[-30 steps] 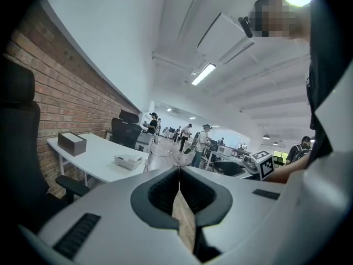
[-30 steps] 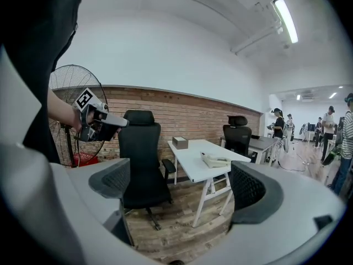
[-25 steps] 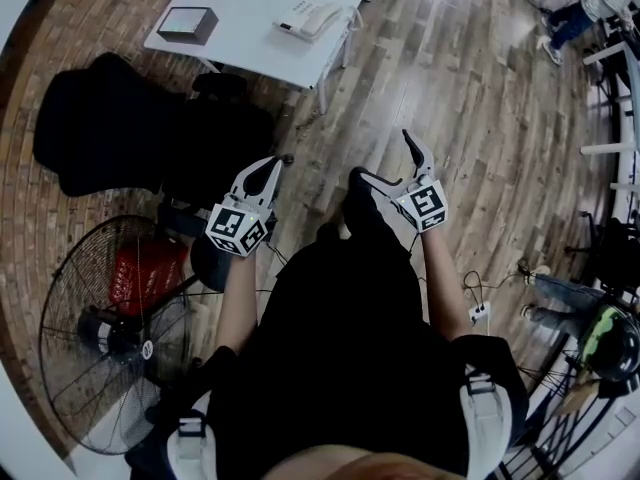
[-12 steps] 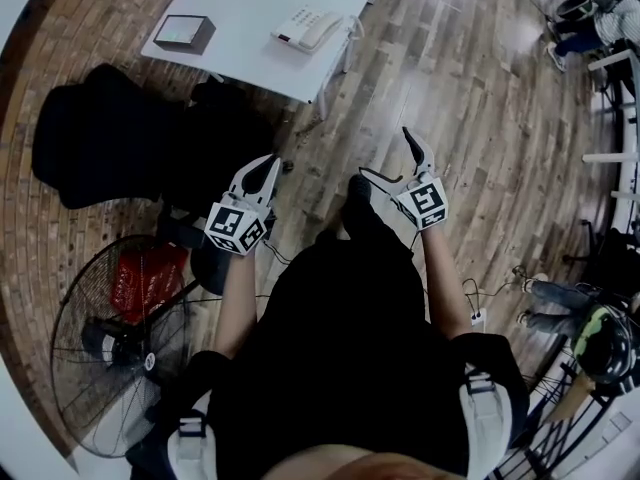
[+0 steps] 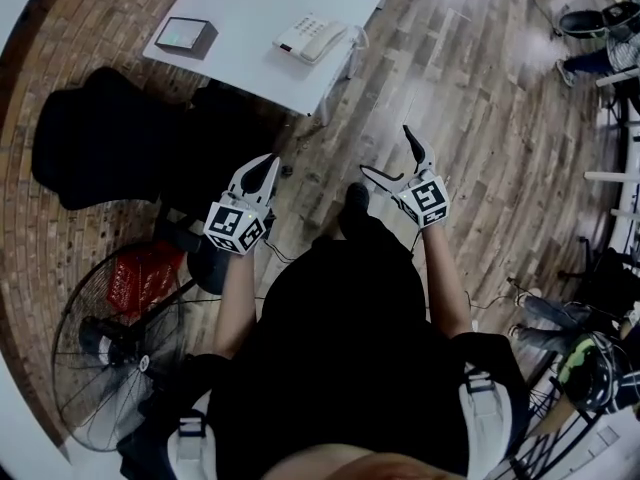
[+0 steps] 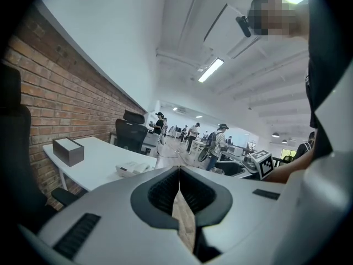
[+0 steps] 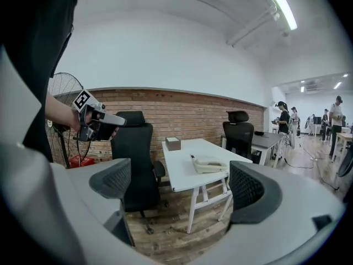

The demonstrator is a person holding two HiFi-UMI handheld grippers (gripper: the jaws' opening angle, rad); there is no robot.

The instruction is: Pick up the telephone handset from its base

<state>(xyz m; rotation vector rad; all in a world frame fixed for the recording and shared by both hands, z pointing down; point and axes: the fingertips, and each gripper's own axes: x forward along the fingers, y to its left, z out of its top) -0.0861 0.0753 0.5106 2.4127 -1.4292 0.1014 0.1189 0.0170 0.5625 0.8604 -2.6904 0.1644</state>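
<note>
Wooden floor [image 5: 450, 118] is lying between the person and the white desk [image 5: 250, 8], so I judge that the step in hand is only the approach. The telephone [image 5: 313, 38] is sitting on the desk at about 12 o'clock from the person, well apart from both grippers.

The right gripper [image 5: 389, 156] is holding its fingers spread wide with nothing between them, and its own view is framing the telephone in the gap, so it seems the better one for the grasp. It should be arriving from the free side of the desk, away from the black office chair [image 7: 135, 159] at 9 o'clock there. It should also be turning so that the fingers close across the thin middle of the handset [image 7: 212, 161], not over its thicker ends. The left gripper [image 5: 267, 162] is showing its fingers pressed together and empty; it could be pressing on the base [image 7: 206, 169] during the lift. The lift should be going straight up and slowly.

The telephone is looking pale, smooth and probably slippery. The handset is lying flat along the base, not yet lifted. A dark box [image 5: 181, 35] is standing at 9 o'clock from it, well apart.
</note>
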